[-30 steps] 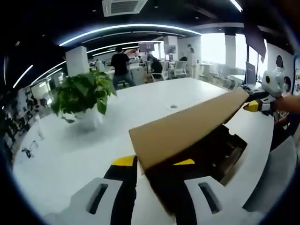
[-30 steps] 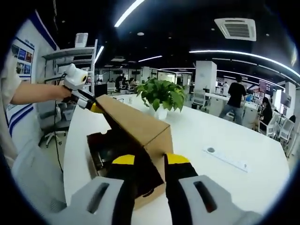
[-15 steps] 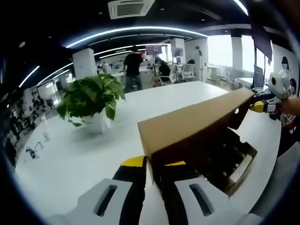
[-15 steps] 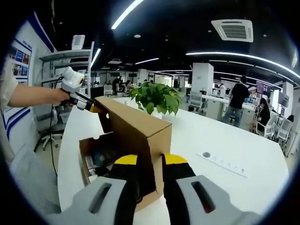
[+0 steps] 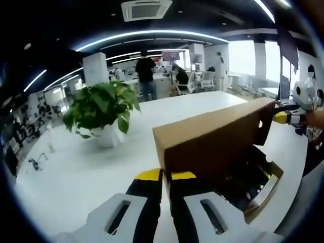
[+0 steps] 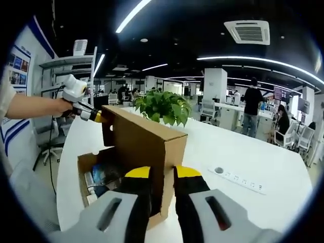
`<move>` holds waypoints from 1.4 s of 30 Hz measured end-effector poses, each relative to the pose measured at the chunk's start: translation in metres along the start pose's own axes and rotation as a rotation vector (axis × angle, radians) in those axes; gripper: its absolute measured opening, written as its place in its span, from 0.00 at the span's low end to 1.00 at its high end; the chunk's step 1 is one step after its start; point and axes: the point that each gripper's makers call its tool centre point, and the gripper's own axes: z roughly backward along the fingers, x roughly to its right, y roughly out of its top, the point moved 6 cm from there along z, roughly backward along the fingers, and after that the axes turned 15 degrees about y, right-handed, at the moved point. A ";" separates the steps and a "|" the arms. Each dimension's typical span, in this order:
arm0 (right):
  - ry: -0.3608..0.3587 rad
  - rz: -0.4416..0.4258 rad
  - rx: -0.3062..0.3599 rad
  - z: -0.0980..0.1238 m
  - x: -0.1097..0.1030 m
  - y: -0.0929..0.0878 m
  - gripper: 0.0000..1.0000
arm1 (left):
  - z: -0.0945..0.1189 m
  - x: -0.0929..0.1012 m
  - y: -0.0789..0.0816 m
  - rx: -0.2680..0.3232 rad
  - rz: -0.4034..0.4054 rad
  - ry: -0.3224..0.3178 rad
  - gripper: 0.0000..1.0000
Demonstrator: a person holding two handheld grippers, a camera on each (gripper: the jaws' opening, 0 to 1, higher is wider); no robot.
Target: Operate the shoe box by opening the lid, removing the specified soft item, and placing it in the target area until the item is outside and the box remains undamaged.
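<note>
A: You're at a long white table [image 5: 76,167] in an open office. Ceiling light strips overhead, an AC vent [image 6: 249,31] up top. Potted plant [image 5: 100,109] sits on the table at abt 10 o'clock in your left gripper view; in the right gripper view it's at 12, behind the box. Power strip [image 6: 238,179] lies on the table at 3 o'clock there. People [image 6: 251,107] standing at desks in the bkgd.

B: And the shoe box [image 6: 96,174]?

A: Right in front of both your grippers, open. Box base rests on the table, dark contents inside, can't make out the item. The lid [image 5: 212,139] is up, standing near upright along the box's far side, brown cardboard.

B: Left gripper [image 5: 166,176]?

A: Yellow-tipped jaws nearly together, pinching the lid's near corner edge at 6 o'clock in the left gripper view. Clamped on the lid, I'd say.

B: Right gripper [image 6: 161,172]?

A: Same deal at the other end. Jaws narrow, lid's corner edge between them, low centre of the right gripper view. It's gripping the lid too. You can see it from the left gripper view at 3 o'clock, at the lid's far end, w/ your hand [image 5: 318,117] behind it. From the right gripper view, your left gripper shows at 10 o'clock on the lid's far corner, your forearm [image 6: 30,105] leading in from the edge.
</note>
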 end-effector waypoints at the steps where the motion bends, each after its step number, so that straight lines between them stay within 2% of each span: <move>1: -0.002 -0.004 0.002 0.000 0.002 0.000 0.13 | -0.001 0.000 0.000 0.000 0.000 0.001 0.01; 5: 0.000 -0.038 0.018 -0.001 0.006 0.000 0.13 | -0.004 0.000 0.002 0.006 -0.021 0.007 0.00; 9: -0.010 -0.038 0.000 0.000 0.010 -0.004 0.09 | -0.008 -0.001 0.004 0.005 -0.026 0.002 0.00; 21: -0.041 -0.115 -0.066 -0.001 0.014 -0.039 0.08 | -0.018 -0.001 0.009 -0.002 -0.051 -0.006 0.00; 29: -0.026 -0.115 -0.113 -0.011 0.008 -0.054 0.06 | -0.023 -0.001 0.012 -0.011 -0.063 -0.007 0.01; 36: -0.053 -0.125 -0.152 -0.014 0.011 -0.064 0.03 | -0.030 -0.002 0.013 -0.011 -0.057 -0.011 0.01; 42: -0.057 -0.138 -0.159 -0.016 0.013 -0.069 0.03 | -0.038 -0.004 0.015 -0.010 -0.052 -0.013 0.01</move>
